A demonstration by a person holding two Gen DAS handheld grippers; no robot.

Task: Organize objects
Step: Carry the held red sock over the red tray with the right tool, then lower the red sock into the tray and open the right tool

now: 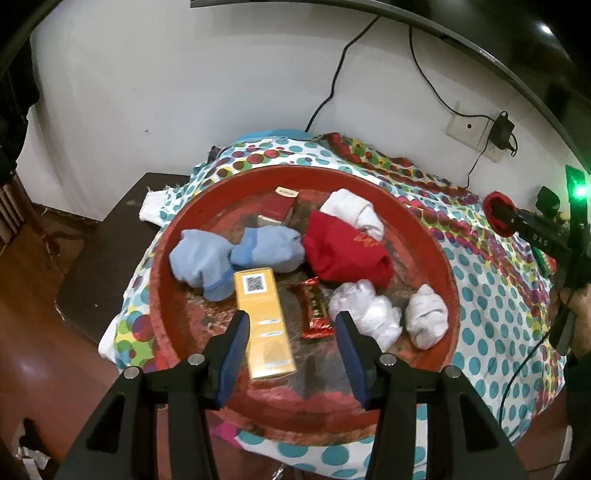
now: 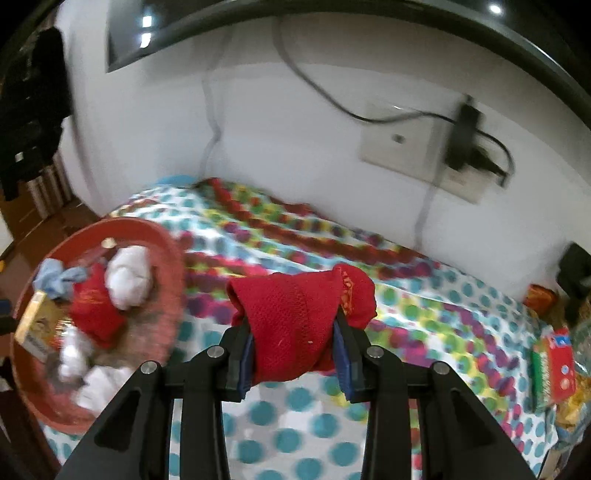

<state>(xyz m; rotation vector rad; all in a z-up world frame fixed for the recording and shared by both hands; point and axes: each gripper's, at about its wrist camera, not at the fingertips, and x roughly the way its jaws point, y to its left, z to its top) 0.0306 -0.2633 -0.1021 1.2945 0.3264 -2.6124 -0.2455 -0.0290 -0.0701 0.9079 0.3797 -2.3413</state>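
Note:
A round red tray [image 1: 424,236] lies on a polka-dot cloth [image 1: 491,295]. It holds two light blue socks [image 1: 236,254], a red sock [image 1: 343,254], a white sock [image 1: 354,210], a yellow box [image 1: 264,325], a red candy bar [image 1: 314,306], a red packet [image 1: 280,206] and white wrapped bundles [image 1: 369,310]. My left gripper [image 1: 293,326] hangs open over the tray's near side, one finger beside the yellow box and nothing clamped. My right gripper [image 2: 293,339] is shut on another rolled red sock [image 2: 295,317], held above the cloth to the right of the tray [image 2: 162,240].
Snack packets [image 2: 554,365] lie at the cloth's right edge. A wall socket with a black adapter [image 2: 465,136] and cables sits behind. A dark wooden side table [image 1: 103,251] stands left of the tray. A dark screen [image 2: 258,22] hangs on the wall above.

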